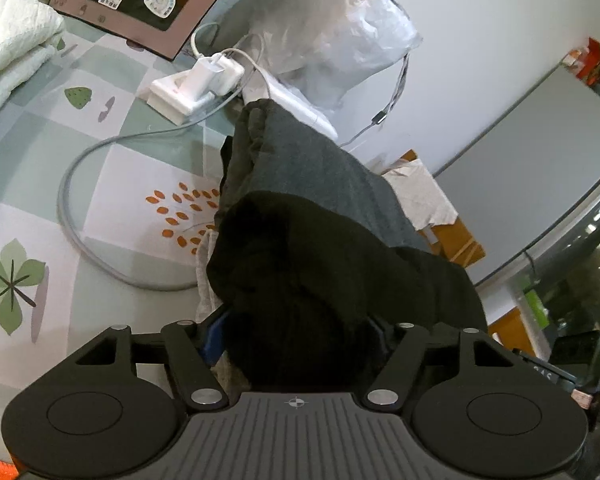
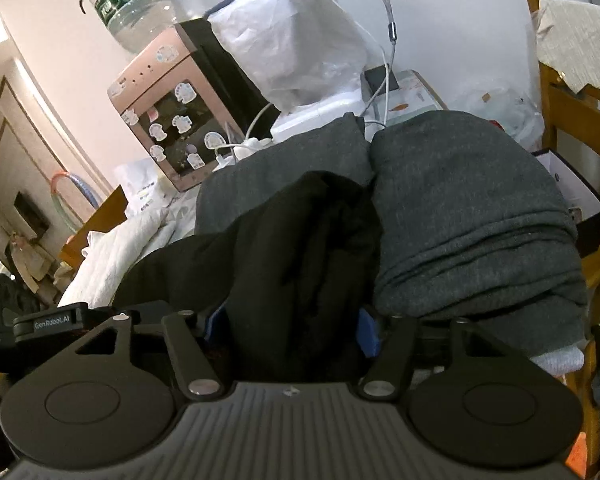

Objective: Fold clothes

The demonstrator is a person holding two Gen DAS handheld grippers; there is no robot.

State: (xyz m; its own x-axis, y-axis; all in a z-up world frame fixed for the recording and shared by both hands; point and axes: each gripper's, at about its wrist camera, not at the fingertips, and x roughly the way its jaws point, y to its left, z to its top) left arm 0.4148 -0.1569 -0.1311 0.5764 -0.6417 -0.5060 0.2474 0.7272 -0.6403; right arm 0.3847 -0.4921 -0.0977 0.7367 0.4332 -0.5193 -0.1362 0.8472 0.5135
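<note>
A black garment (image 1: 320, 272) with a grey part (image 1: 320, 160) runs from my left gripper (image 1: 300, 336) away across the table. It fills the gap between the blue pads (image 1: 215, 338), and the jaws stand wide and shut on this thick bunch. In the right wrist view the same black cloth (image 2: 308, 248) is bunched between the blue pads (image 2: 369, 336) of my right gripper (image 2: 292, 328), also held wide. A folded grey garment (image 2: 480, 220) lies just right of it. The fingertips are hidden under cloth in both views.
The table has a leaf-patterned cover (image 1: 100, 200). Beyond the garment lie a white power strip with chargers (image 1: 196, 84), a grey cable (image 1: 72, 208), a white plastic bag (image 1: 340, 32) and a pink stickered box (image 2: 168, 120). A white quilt (image 2: 116, 252) lies left, a wooden chair (image 2: 572, 100) right.
</note>
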